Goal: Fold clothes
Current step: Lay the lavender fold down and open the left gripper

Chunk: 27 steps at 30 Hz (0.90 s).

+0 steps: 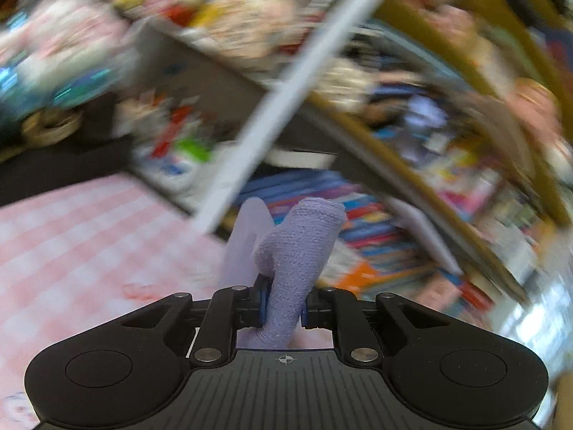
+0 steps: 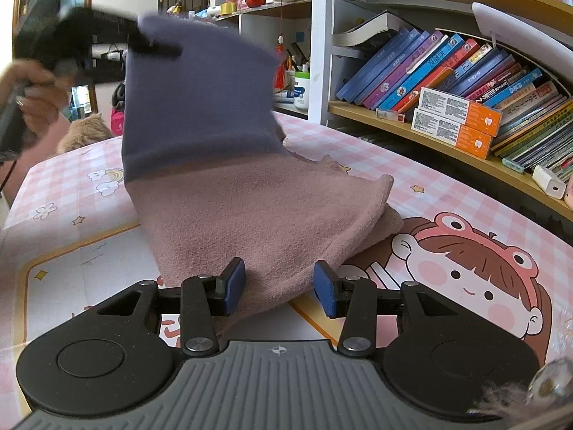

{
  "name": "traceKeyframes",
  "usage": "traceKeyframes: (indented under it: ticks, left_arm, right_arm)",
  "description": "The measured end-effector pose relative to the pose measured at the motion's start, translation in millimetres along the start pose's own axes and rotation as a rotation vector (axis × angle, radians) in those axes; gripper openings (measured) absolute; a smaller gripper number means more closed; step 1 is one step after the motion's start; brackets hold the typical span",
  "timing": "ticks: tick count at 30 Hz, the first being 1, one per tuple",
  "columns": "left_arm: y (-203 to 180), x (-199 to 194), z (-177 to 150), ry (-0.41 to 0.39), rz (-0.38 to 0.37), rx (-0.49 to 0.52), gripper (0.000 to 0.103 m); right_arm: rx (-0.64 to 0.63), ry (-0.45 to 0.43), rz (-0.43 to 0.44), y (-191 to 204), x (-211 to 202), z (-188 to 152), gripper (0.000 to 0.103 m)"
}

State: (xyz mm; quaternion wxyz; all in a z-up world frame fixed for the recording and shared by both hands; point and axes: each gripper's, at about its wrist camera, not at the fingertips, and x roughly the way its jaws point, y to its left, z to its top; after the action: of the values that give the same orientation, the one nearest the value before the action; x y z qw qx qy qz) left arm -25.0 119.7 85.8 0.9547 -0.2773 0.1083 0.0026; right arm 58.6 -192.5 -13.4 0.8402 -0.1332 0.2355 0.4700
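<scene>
A two-tone cloth, purple on top (image 2: 200,100) and dusty pink below (image 2: 250,215), is lifted from the pink checked table (image 2: 447,193). My left gripper (image 1: 283,308) is shut on the purple end (image 1: 297,251) and holds it up; it also shows in the right wrist view (image 2: 150,44), blurred, at the upper left. My right gripper (image 2: 279,288) is open, its blue pads (image 2: 234,283) on either side of the pink end's lower edge, which lies on the table.
A bookshelf (image 2: 429,132) with slanted books and orange boxes (image 2: 454,122) stands at the table's far right. A white charger (image 2: 549,181) lies near the shelf. A person's hand (image 2: 32,100) holds the left gripper. The left wrist view is motion-blurred.
</scene>
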Motion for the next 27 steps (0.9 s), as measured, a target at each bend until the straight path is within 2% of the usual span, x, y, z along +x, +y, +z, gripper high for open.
traceKeyframes:
  ticks: [1, 3, 5, 7, 10, 13, 14, 16, 18, 20, 22, 26, 27]
  left_arm:
    - [-19.3, 0.6, -6.3, -0.001, -0.023, 0.069, 0.015]
    - [-64.4, 6.2, -33.0, 0.033, -0.061, 0.283, 0.016]
    - [-100.1, 19.3, -69.8, 0.135, -0.051, 0.522, 0.018]
    - [-118.6, 37.4, -111.5, 0.271, -0.035, 0.71, 0.021]
    - [-120.2, 47.2, -150.2, 0.362, -0.009, 0.835, 0.026]
    - [-119.8, 44.4, -155.4, 0.352, -0.008, 0.873, 0.026]
    - [-119.7, 43.3, -156.8, 0.348, -0.008, 0.885, 0.029]
    - [-122.9, 38.2, -154.4, 0.345, -0.042, 0.866, 0.039]
    - [-125.4, 30.9, -150.9, 0.336, -0.078, 0.847, 0.059]
    - [-126.7, 21.2, -146.2, 0.321, -0.116, 0.829, 0.064]
    - [-125.2, 12.0, -134.1, 0.313, -0.182, 0.767, 0.064]
    - [-121.4, 4.0, -114.8, 0.271, -0.205, 0.7, 0.063]
    - [-118.9, 4.4, -111.5, 0.267, -0.202, 0.684, 0.06]
  right_arm:
    - [0.001, 0.0, 0.0, 0.0, -0.2, -0.2, 0.041]
    - [0.005, 0.001, 0.003, -0.7, -0.4, -0.4, 0.041]
    - [0.011, 0.002, 0.008, -1.8, -0.4, -0.5, 0.041]
    - [0.018, 0.004, 0.013, -2.8, -0.4, -0.6, 0.041]
    - [0.029, 0.006, 0.022, -4.4, -0.4, -0.6, 0.041]
    - [0.041, 0.007, 0.031, -6.2, -0.5, -0.6, 0.041]
    - [0.044, 0.008, 0.034, -6.5, -0.6, -0.7, 0.041]
    - [0.048, 0.008, 0.037, -7.0, -0.6, -0.8, 0.041]
    - [0.049, 0.008, 0.037, -7.0, -0.7, -0.9, 0.041]
    - [0.055, 0.014, 0.042, -9.0, -2.7, -1.2, 0.042]
    - [0.062, 0.022, 0.047, -11.7, -5.2, -1.6, 0.047]
    - [0.076, 0.008, 0.12, -24.4, -25.2, -4.6, 0.059]
    - [0.083, -0.005, 0.142, -28.3, -31.2, -5.4, 0.062]
